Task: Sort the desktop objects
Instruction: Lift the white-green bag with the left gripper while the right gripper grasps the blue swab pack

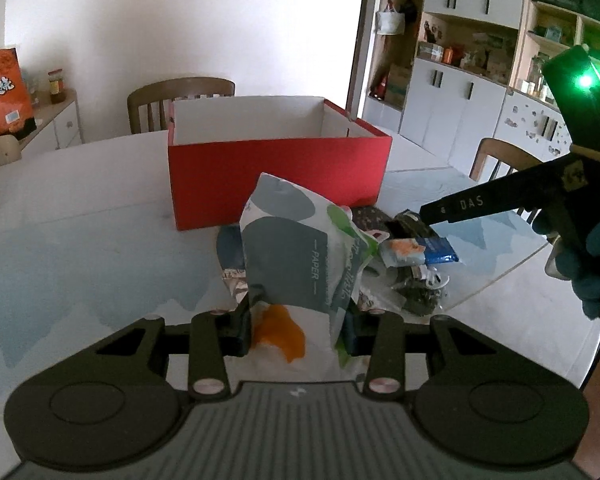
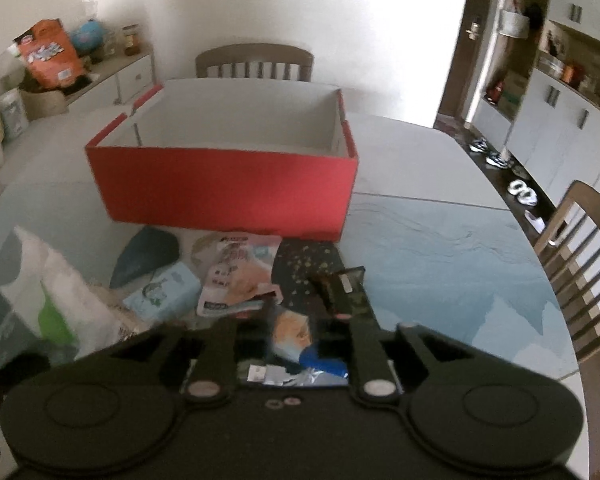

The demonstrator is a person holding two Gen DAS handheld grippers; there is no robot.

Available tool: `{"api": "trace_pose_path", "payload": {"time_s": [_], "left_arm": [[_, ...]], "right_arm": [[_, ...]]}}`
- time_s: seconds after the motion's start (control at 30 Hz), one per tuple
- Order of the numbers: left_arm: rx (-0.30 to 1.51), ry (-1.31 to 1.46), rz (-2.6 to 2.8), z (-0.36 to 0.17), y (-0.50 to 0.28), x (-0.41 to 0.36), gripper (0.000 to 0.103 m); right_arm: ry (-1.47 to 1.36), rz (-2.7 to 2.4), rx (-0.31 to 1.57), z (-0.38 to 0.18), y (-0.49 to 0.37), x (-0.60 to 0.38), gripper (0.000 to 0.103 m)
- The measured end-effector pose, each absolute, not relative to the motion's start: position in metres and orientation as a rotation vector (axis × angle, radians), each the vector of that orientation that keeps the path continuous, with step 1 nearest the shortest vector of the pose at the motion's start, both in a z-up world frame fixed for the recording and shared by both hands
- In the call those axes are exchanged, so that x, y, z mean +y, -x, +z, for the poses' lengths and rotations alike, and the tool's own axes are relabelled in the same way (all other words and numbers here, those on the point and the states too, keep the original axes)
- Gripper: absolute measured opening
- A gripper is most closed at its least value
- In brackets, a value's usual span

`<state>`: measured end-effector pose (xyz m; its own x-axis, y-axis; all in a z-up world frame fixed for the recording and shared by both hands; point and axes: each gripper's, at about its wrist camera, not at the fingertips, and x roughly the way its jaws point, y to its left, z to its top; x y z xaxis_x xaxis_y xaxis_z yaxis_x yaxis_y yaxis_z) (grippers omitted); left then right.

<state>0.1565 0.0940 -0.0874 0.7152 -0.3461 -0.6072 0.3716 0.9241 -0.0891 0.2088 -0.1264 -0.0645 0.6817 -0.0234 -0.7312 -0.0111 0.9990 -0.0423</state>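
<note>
Box (image 2: 224, 188) sitting empty, both tools clamping packets — left (image 1: 296, 328) tissues (image 1: 296, 256), right (image 2: 296, 344) snack (image 2: 296, 336); pile (image 2: 236, 276) waiting on worktop (image 2: 440, 240).

A: The box (image 1: 278, 182) is red outside, white inside. The bench (image 1: 80, 240) is white, with pale blue, mountain-like patches.

B: And the pack (image 1: 296, 256) at lower centre of the left view?

A: White, with grey-teal blobs, a green patch and an orange one. The sachet (image 1: 420, 252) at centre right is blue and white with an orange picture.

B: The tongs (image 1: 296, 330)?

A: Black. In the right view, a black pouch (image 2: 306, 270) with gold specks lies at centre, and an orange bag (image 2: 50, 54) stands upper left.
</note>
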Motion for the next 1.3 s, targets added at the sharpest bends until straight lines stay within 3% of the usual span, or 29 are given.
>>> {"api": "trace_pose_path", "payload": {"time_s": [0.07, 0.13, 0.2, 0.33, 0.37, 0.97, 1.3], "left_arm": [[0.673, -0.037, -0.399, -0.091, -0.156, 0.094, 0.039], [0.682, -0.036, -0.399, -0.095, -0.155, 0.094, 0.039], [0.689, -0.038, -0.397, -0.098, -0.155, 0.094, 0.039], [0.697, -0.042, -0.395, -0.102, -0.155, 0.094, 0.039], [0.698, -0.041, -0.396, -0.103, -0.156, 0.094, 0.039], [0.706, -0.019, -0.378, -0.101, -0.168, 0.08, 0.039], [0.725, 0.011, -0.331, -0.096, -0.176, 0.074, 0.039]], "right_arm": [[0.069, 0.014, 0.826, -0.067, -0.209, -0.126, 0.028], [0.086, 0.024, 0.84, -0.073, -0.212, -0.128, 0.04], [0.095, 0.026, 0.853, -0.079, -0.214, -0.131, 0.044], [0.106, 0.02, 0.855, -0.09, -0.212, -0.136, 0.072], [0.107, 0.024, 0.849, -0.092, -0.212, -0.137, 0.073], [0.272, 0.204, 0.879, -0.117, -0.229, -0.147, 0.07], [0.248, 0.319, 0.905, -0.127, -0.24, -0.146, 0.061]]}}
